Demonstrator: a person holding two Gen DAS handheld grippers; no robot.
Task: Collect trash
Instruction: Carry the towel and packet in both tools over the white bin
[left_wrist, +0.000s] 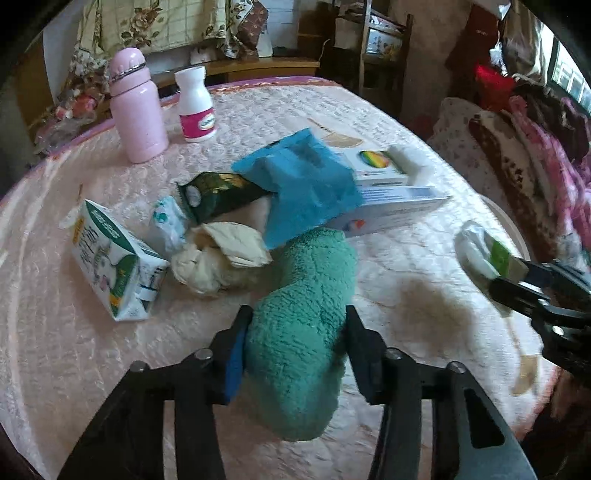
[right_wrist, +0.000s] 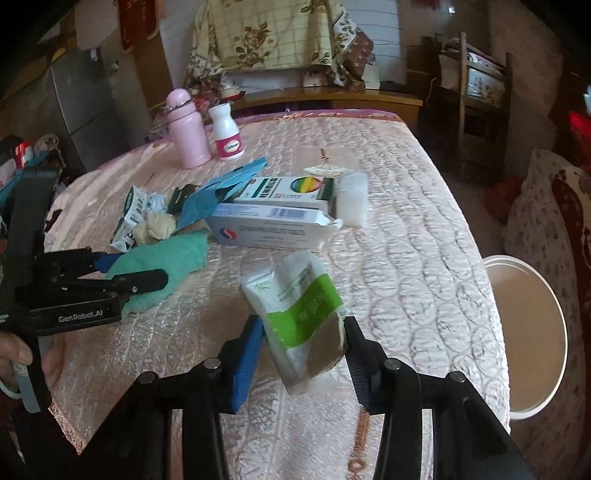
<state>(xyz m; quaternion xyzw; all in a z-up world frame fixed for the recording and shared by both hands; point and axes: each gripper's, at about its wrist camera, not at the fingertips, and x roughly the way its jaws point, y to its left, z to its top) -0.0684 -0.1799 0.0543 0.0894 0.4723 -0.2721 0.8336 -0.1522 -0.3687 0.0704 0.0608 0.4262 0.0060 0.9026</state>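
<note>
The left gripper (left_wrist: 293, 345) is closing around the green fluffy towel (left_wrist: 303, 314), which is lying on the pink quilted table (left_wrist: 406, 258); the right gripper (right_wrist: 303, 354) is pinching a white-and-green tissue packet (right_wrist: 299, 310) above the table, near the white bucket (right_wrist: 554, 306).

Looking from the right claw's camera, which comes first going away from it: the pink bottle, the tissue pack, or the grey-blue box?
1. Tissue pack, gripped in the right claw.
2. Grey-blue box, mid-table beyond it.
3. Pink bottle, far left edge.
</note>
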